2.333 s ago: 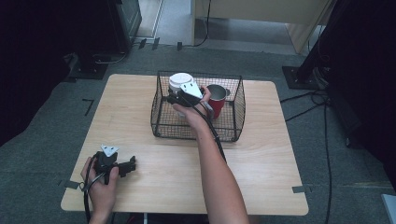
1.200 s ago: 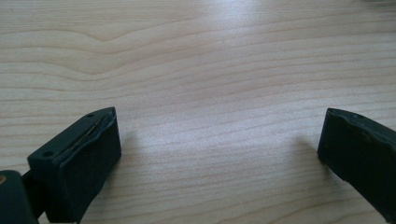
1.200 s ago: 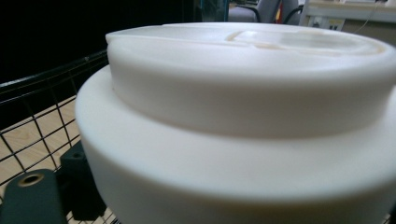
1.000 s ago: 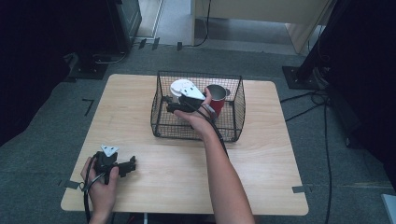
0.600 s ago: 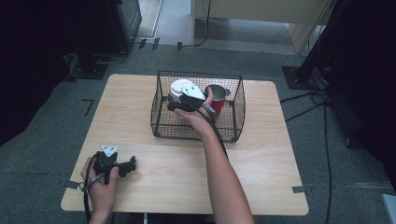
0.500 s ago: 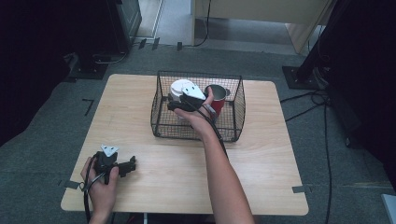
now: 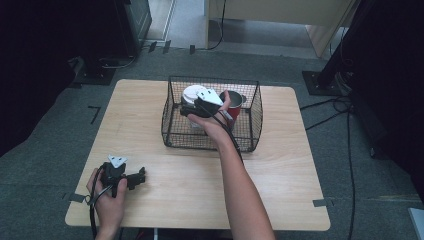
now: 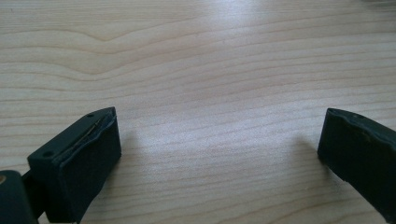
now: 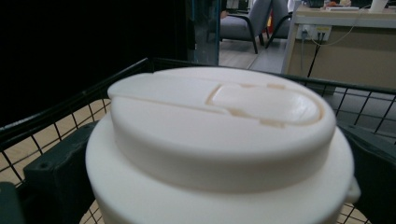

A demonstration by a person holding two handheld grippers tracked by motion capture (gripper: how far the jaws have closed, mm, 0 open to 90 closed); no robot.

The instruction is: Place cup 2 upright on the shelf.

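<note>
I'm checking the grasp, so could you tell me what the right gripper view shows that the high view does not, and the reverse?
Right gripper view alone: the flip-top moulding on the white container's lid, with a black jaw at each side of it. High view alone: the red cup beside it in the wire basket, the left gripper open on the table, the right gripper. Both: container and basket.

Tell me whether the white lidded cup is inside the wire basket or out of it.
Inside. The white lidded cup stands upright within the wire basket, whose rim runs behind it, beside a red cup, with the right tool around it.
</note>
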